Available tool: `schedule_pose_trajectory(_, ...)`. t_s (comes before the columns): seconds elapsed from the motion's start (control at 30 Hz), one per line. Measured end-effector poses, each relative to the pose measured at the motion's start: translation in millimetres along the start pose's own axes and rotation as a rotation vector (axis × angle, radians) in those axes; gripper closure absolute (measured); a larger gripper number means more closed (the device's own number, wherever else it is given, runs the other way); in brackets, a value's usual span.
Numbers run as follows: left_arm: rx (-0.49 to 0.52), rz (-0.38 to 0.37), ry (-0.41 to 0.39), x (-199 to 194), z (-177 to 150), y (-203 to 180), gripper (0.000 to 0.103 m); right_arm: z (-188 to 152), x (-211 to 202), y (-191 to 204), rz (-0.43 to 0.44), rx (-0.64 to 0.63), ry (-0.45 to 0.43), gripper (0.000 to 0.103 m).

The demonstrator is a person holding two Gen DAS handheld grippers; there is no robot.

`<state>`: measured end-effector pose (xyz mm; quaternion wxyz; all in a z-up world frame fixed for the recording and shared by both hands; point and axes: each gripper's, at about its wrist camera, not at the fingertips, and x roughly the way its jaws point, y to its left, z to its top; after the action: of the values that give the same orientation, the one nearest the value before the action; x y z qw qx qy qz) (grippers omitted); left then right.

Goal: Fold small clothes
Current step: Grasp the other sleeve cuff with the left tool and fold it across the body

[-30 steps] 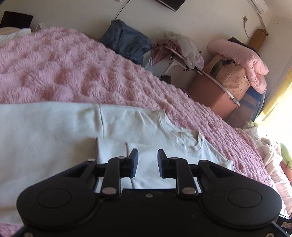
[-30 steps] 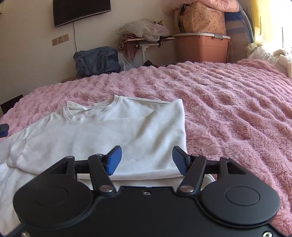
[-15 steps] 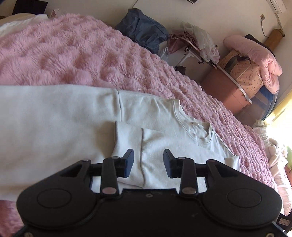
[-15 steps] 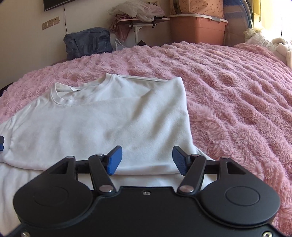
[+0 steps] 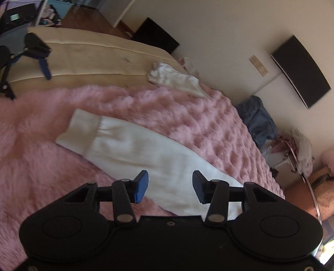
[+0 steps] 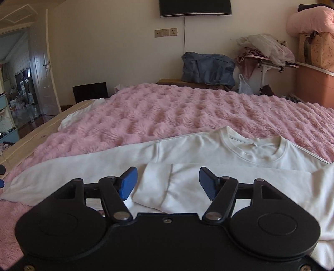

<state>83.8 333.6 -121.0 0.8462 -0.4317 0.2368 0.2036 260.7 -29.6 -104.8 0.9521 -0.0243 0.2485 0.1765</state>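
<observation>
No legible writing on white sweatshirt [image 6: 208, 150], pink blanket [image 6: 187, 108].

Sweatshirt [image 6: 187, 150]: plain white. Blanket [image 6: 187, 108]: fluffy pink, dimpled bump pattern. Mattress [image 5: 87, 56]: beige. Bag [image 6: 206, 68]: dusty blue. Storage box [image 6: 315, 87]: terracotta. Gripper bodies black, pads [image 6: 127, 183] blue.

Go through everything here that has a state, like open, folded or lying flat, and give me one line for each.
Left gripper: jaws opening, nothing between them.
Right gripper: jaws opening, nothing gripped.
White sweatshirt: flat on the pink blanket, one sleeve folded across the body.
Other sleeve: stretched out, unfolded.
Door: open.
TV: off.
</observation>
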Motion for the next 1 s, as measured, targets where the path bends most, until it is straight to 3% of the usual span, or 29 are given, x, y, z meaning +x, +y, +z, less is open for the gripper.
schedule_pose_trajectory(0.2, -0.173, 0.132, 0.003, 3.3, 19.7, 80.6, 0.056, -5.7, 35.0, 45.6, 0.0, -0.059, 0.043, 0.037)
schedule_pose_trajectory(0.33, -0.265, 0.116, 0.008, 19.7, 18.4, 105.7, 0.056, -11.2, 54.4, 59.1, -0.021, -0.105, 0.094, 0.037)
schedule_pose_trajectory(0.57, -0.27, 0.091, -0.053, 41.9, 28.3, 111.3, 0.058, -15.7, 70.0, 61.8, -0.032, -0.114, 0.113, 0.037)
schedule_pose_trajectory(0.7, -0.258, 0.026, -0.08, 45.4, 32.3, 114.0, 0.063, -22.7, 78.6, 62.7, -0.053, -0.132, 0.129, 0.037)
schedule_pose_trajectory(0.77, -0.262, -0.013, -0.1, 43.8, 32.8, 115.9, 0.077, -27.5, 82.8, 62.4, -0.06, -0.132, 0.145, 0.037)
schedule_pose_trajectory(0.8, -0.257, -0.019, -0.103, 42.8, 33.3, 115.6, 0.095, -30.3, 84.6, 61.8, -0.06, -0.13, 0.154, 0.037)
schedule_pose_trajectory(1.0, -0.231, -0.09, -0.148, 36.5, 36.3, 105.4, 0.1, -44.4, 91.6, 59.4, -0.067, -0.098, 0.176, 0.036)
